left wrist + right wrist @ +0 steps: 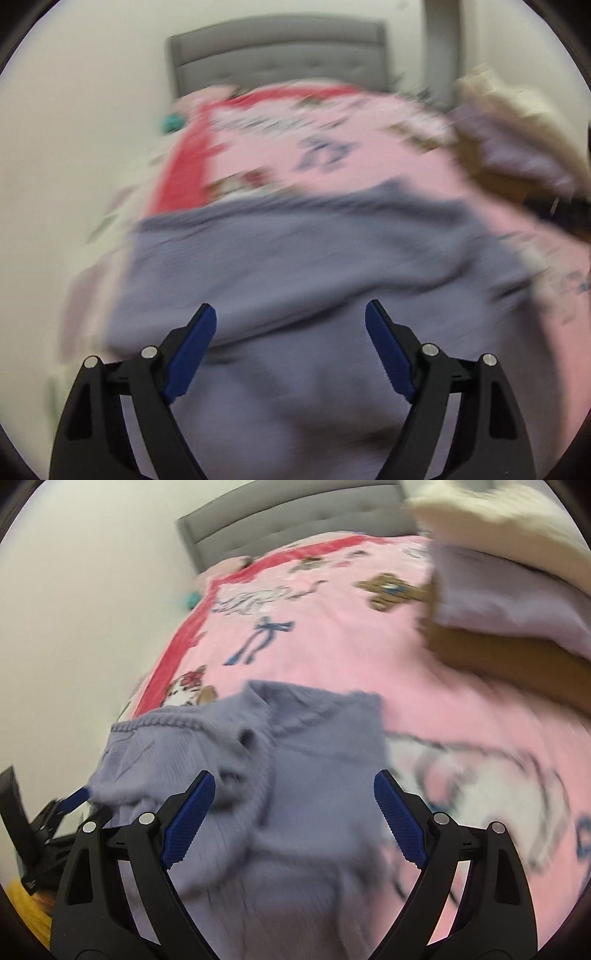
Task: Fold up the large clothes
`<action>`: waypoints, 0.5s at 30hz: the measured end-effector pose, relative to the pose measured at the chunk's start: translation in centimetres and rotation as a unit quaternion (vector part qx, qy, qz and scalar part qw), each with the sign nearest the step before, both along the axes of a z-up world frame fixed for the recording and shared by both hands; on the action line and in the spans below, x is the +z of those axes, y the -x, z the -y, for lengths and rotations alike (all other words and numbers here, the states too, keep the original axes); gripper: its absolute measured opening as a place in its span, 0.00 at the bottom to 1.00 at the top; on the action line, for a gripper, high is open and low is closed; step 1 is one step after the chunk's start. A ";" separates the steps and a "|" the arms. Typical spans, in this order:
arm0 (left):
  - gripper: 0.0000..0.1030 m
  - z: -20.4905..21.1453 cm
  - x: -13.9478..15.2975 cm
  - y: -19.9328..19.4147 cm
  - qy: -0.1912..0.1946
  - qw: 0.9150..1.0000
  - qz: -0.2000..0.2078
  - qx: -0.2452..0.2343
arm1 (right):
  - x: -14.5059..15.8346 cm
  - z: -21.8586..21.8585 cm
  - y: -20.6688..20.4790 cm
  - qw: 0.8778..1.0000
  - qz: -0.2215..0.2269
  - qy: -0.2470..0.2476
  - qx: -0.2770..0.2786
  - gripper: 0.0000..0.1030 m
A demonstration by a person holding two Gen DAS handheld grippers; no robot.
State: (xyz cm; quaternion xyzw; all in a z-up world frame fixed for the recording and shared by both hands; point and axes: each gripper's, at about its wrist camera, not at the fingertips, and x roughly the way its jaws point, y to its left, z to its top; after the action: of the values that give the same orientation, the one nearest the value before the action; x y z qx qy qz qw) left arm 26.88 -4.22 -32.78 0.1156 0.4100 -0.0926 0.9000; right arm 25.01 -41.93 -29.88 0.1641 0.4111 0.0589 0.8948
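Only the right view catches the left hand-held gripper [75, 796] at the lavender sweater's [295, 775] edge, grip unclear; the right hand-held gripper [294, 805] gapes released; sweater runs lengthwise toward the headboard [295, 520].

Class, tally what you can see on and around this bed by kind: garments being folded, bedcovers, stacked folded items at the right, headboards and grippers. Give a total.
Lavender knitted sweater: 1
Pink cartoon bedcover: 1
Stacked folded items: 3 (cream, lilac, brown)
Grey headboard: 1
Grippers: 2 (left gripper, right gripper)
Total: 8

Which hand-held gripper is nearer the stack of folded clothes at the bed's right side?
Right. The right hand-held gripper hangs open over the lavender sweater, closer to the stack. The left hand-held gripper, also open, sits farther left.
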 end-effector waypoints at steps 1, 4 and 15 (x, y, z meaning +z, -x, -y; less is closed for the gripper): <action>0.79 -2.1 -0.2 -0.6 -0.010 1.000 -0.006 0.018 | -0.3 -0.6 -1.3 1.000 0.000 0.001 0.006 0.81; 0.79 -7.9 -1.0 -2.6 0.004 0.996 -0.029 0.079 | -1.9 -2.6 -5.3 0.999 -0.022 0.000 0.035 0.71; 0.79 -14.1 -4.3 -4.9 0.113 0.980 -0.081 0.143 | -5.1 -4.0 -7.5 0.994 -0.052 -0.094 0.007 0.48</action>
State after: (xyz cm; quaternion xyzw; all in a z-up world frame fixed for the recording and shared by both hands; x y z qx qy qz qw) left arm 31.80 9.84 -37.03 -0.0550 0.4803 -0.0176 0.8752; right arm 32.54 -37.91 -34.94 0.2476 0.4504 0.0947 0.8526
